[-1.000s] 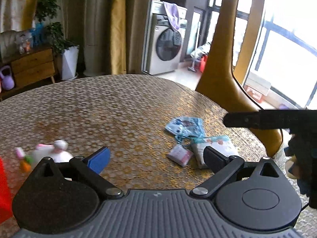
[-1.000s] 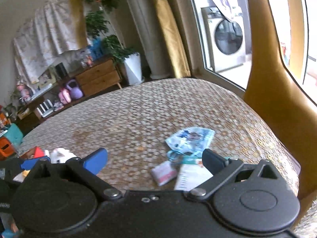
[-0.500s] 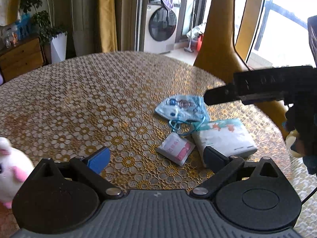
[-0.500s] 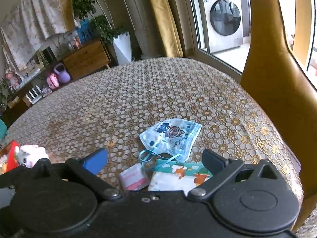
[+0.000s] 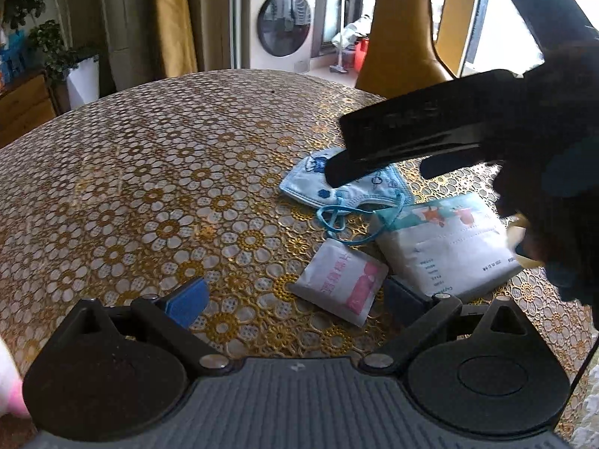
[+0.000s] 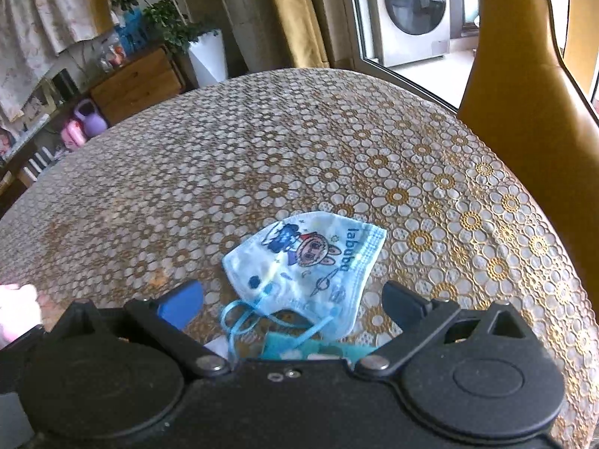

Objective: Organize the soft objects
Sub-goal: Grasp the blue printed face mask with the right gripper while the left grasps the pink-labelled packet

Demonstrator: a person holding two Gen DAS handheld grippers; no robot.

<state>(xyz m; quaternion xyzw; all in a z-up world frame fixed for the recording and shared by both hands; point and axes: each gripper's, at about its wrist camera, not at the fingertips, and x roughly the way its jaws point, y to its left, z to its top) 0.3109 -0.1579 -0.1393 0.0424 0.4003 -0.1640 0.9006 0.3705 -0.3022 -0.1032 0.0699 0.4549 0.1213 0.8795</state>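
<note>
- Left gripper (image 5: 294, 299) low over the tabletop (image 5: 157, 172), fingers spread wide, nothing between them.
- Small white-and-pink packet (image 5: 340, 284) lies flat just ahead of the left gripper, nearer its dark right finger (image 5: 402, 295) than the blue left one.
- Larger white pack (image 5: 445, 247) with teal printed top sits just right of the small packet, edges near or touching; cannot tell which.
- Child's blue face mask (image 6: 307, 262) with cartoon print lies flat beyond both packs; its blue ear loops (image 5: 337, 217) trail toward them, one loop lying over the large pack's corner.
- Right gripper (image 6: 292, 301) hovers right over the mask, fingers wide apart, empty; the mask's near edge falls between the fingers.
- In the left wrist view the right gripper's black body crosses above the mask, held by a dark-gloved hand (image 5: 554, 172).
- Yellow chair (image 6: 524, 119) at the far right edge of the tabletop.
- Washing machine (image 5: 279, 26) in the background.
</note>
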